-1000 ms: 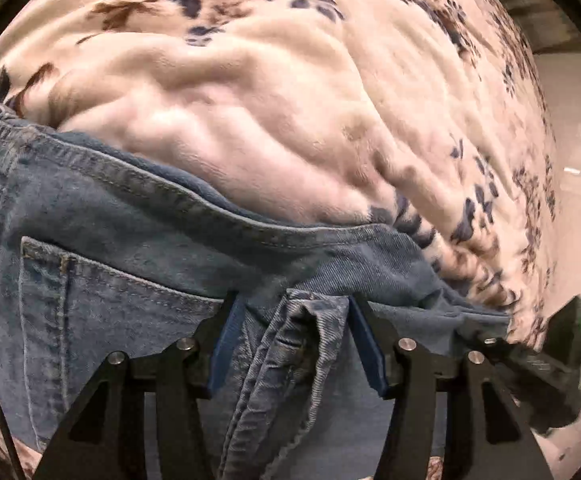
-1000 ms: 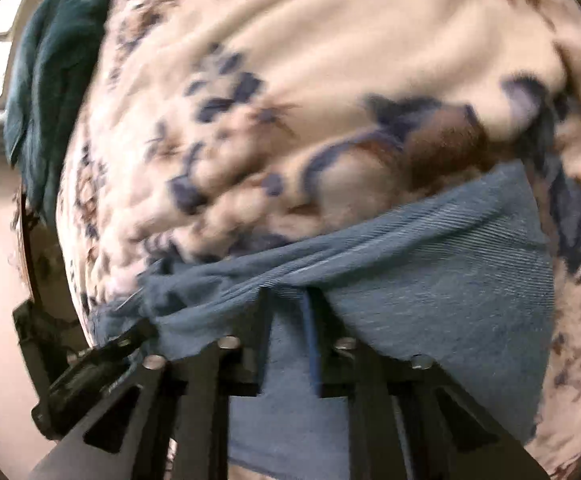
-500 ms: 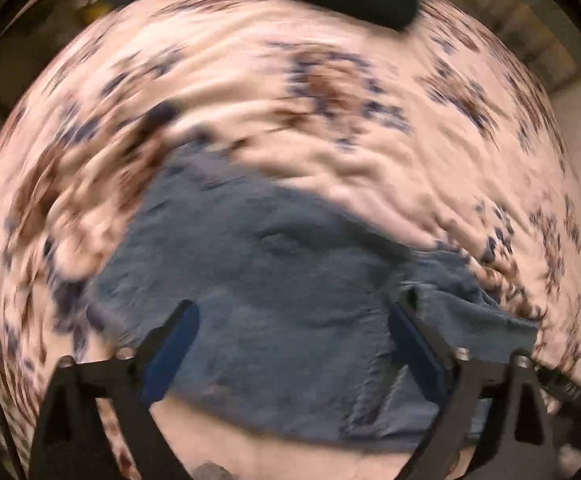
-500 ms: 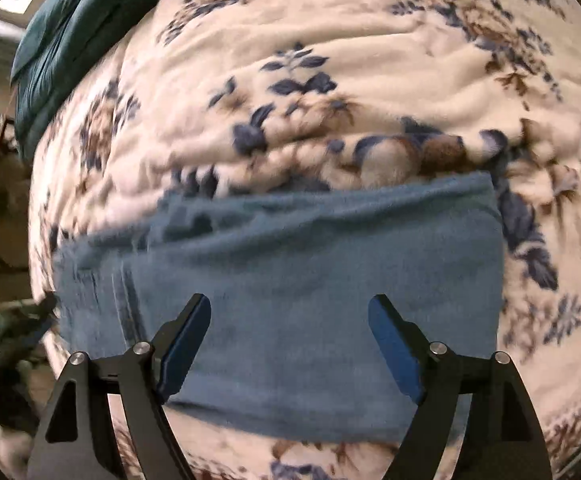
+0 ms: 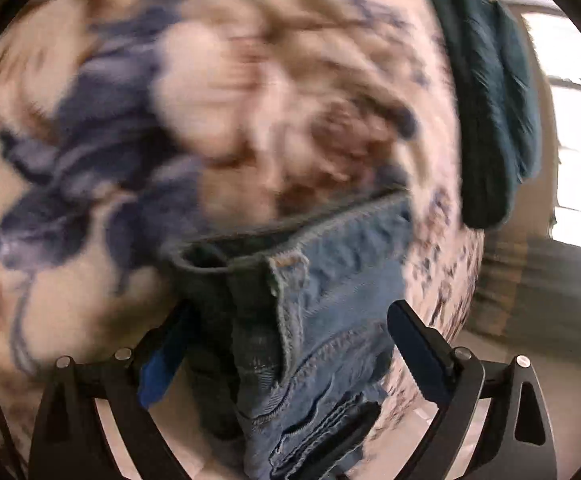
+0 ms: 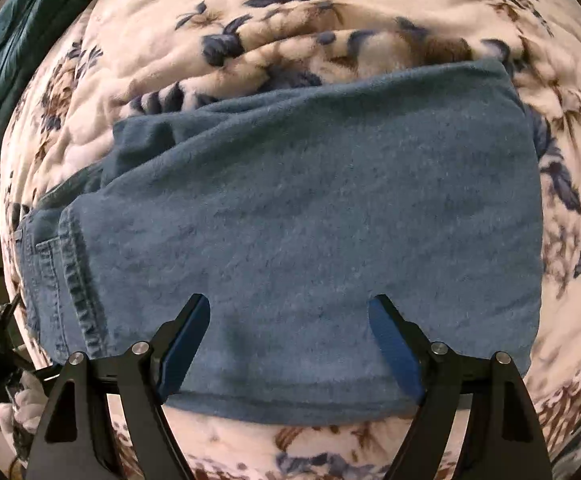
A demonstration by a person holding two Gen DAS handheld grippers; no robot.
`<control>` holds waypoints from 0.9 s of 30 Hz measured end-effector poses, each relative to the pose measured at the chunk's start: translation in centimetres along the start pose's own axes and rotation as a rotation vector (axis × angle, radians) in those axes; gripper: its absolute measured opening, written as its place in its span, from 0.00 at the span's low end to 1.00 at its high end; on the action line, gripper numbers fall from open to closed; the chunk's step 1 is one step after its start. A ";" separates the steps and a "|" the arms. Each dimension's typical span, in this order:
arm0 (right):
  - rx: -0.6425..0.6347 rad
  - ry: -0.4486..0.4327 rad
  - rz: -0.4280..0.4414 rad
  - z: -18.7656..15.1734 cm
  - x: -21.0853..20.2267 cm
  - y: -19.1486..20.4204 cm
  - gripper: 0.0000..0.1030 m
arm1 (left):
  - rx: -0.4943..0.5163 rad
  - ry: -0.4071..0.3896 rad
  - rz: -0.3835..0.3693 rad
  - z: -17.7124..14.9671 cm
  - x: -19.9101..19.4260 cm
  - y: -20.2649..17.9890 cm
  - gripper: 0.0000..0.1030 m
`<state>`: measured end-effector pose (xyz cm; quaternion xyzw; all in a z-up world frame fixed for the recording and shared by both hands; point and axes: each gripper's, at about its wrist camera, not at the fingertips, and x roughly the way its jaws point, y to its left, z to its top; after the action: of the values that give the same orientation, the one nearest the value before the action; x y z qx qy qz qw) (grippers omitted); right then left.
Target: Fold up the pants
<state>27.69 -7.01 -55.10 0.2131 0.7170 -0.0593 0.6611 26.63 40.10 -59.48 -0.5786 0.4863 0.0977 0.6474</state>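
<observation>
The blue jeans (image 6: 310, 184) lie folded into a wide rectangle on a floral blanket (image 6: 330, 12). My right gripper (image 6: 289, 300) hovers above their near edge, open, with nothing pressed between its blue pads. In the blurred left wrist view the jeans' waistband end (image 5: 342, 264), with seams and a pocket, lies below my left gripper (image 5: 290, 312). Its jaws stand wide and are closing a little. The denim shows between the fingers, but the pads do not press on it.
A dark teal cloth (image 5: 490, 100) lies along the bed's far edge, also seen in the right wrist view as teal cloth (image 6: 14, 36). A bright window (image 5: 578, 120) is at the right. A white-gloved hand (image 6: 22, 400) shows at the lower left.
Both grippers let go of the denim and opened wide. The right one rose, showing the whole folded jeans. The left one swung and rolled over to the waistband end.
</observation>
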 end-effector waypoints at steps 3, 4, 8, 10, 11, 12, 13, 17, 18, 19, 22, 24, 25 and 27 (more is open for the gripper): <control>-0.004 -0.002 -0.003 0.5 -0.3 0.3 0.82 | 0.131 -0.002 -0.015 -1.2 -0.1 -1.8 0.92; -0.007 -0.002 -0.001 0.6 -0.4 0.5 0.82 | 0.151 -0.003 -0.014 -1.2 -0.1 -1.8 0.90; -0.017 0.010 0.008 0.9 -0.7 1.0 0.82 | 0.097 0.016 -0.125 0.1 -0.1 -0.2 0.90; -0.018 0.016 0.013 0.7 -0.7 1.2 0.82 | 0.051 0.029 -0.113 1.2 1.1 1.9 0.90; -0.018 0.020 0.018 0.7 -0.7 1.3 0.82 | 0.026 0.035 -0.135 1.4 1.5 2.5 0.90; -0.017 0.029 0.022 0.5 -0.6 1.3 0.82 | 0.020 0.031 -0.155 1.6 1.7 2.9 0.90; -0.016 0.033 0.025 0.4 -0.6 1.3 0.82 | 0.036 0.033 -0.150 1.6 1.7 2.8 0.90; -0.009 0.048 0.036 0.2 -0.4 1.1 0.82 | 0.108 0.030 -0.114 0.4 0.7 2.3 0.90; -0.010 0.053 0.032 0.1 -0.2 0.9 0.82 | 0.107 0.033 -0.118 0.1 0.7 2.4 0.90; -0.011 0.057 0.031 0.1 0.0 1.0 0.82 | 0.106 0.040 -0.122 0.1 0.9 2.6 0.90; -0.017 0.069 0.035 -0.2 0.5 0.8 0.82 | 0.082 0.039 -0.144 0.6 1.7 2.6 0.90; -0.024 0.063 0.035 -0.4 0.5 0.8 0.82 | 0.067 0.031 -0.137 0.9 2.0 1.7 0.90; -0.024 0.061 0.035 -0.5 0.5 0.8 0.82 | 0.058 0.025 -0.144 0.8 1.8 1.2 0.90; -0.020 0.058 0.035 -0.4 0.7 1.0 0.82 | 0.083 0.015 -0.210 0.5 1.3 -0.1 0.90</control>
<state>27.66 -5.75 -55.55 0.2204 0.7327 -0.0343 0.6430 27.60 39.96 -60.44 -0.5996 0.4316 0.0047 0.6739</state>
